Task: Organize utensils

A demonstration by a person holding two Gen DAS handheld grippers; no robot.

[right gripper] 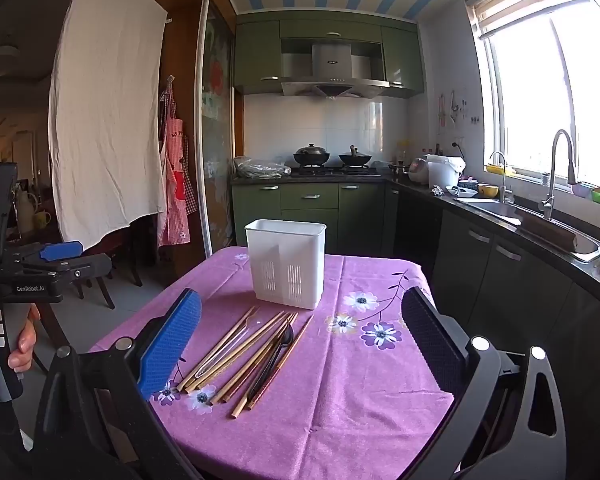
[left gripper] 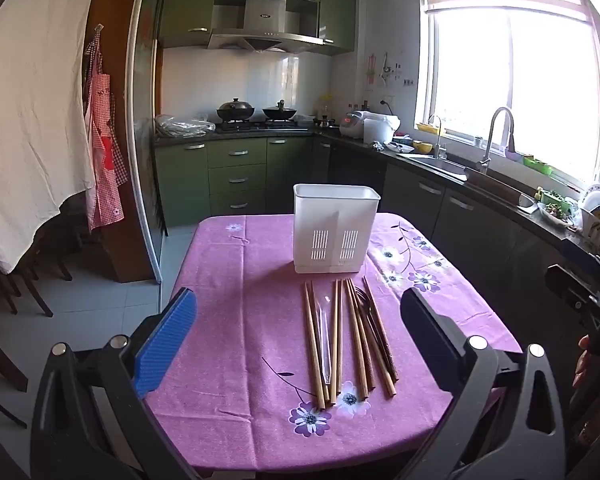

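A white slotted utensil holder (left gripper: 335, 227) (right gripper: 286, 262) stands upright at the far side of the table. In front of it lies a bundle of wooden chopsticks (left gripper: 352, 332) (right gripper: 244, 352) with a clear plastic utensil (left gripper: 325, 340) and a dark spoon (right gripper: 280, 350) among them. My left gripper (left gripper: 300, 320) is open and empty, held above the near table edge, short of the bundle. My right gripper (right gripper: 300, 332) is open and empty, above the table to the right of the bundle. The left gripper also shows at the left edge of the right wrist view (right gripper: 66, 258).
The table wears a purple flowered cloth (left gripper: 240, 320) (right gripper: 340, 400). Dark counters with a sink (left gripper: 440, 162) run along the right, a stove with pots (left gripper: 256, 114) at the back. A white cloth (left gripper: 28, 100) and chairs stand at the left.
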